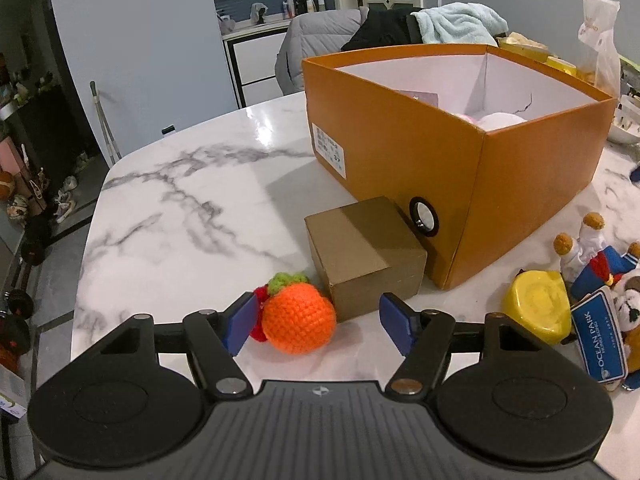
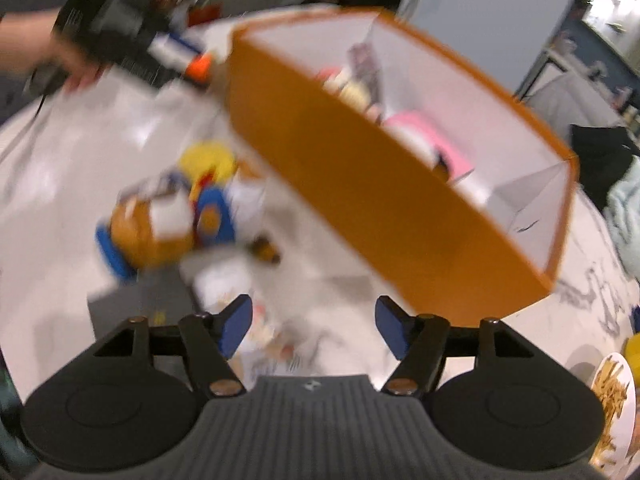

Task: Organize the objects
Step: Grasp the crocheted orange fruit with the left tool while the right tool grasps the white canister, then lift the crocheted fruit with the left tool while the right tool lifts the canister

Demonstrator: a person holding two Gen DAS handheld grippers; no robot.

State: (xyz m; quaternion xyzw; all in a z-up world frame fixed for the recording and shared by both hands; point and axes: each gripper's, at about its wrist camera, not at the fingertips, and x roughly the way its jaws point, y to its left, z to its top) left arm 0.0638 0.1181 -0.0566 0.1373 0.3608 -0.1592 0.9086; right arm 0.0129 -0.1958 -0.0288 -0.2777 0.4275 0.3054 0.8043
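Note:
My left gripper [image 1: 318, 326] is open, low over the marble table [image 1: 180, 216]. A crocheted orange fruit [image 1: 298, 318] lies between its fingers, close to the left pad. A small brown cardboard box [image 1: 364, 256] stands just beyond it, against the open orange box [image 1: 440, 152], which holds pink and white items. My right gripper [image 2: 310, 328] is open and empty above the table beside the orange box [image 2: 360, 184]. That view is blurred. A plush toy in blue and brown [image 2: 160, 224] and a yellow object [image 2: 208, 160] lie ahead to the left.
A yellow lid-like object [image 1: 536, 306] and a plush toy with an Ocean Park tag [image 1: 600, 300] lie right of my left gripper. Clothes and a plastic bag [image 1: 600, 40] sit behind the orange box. A plate of food [image 2: 614, 404] is at the right.

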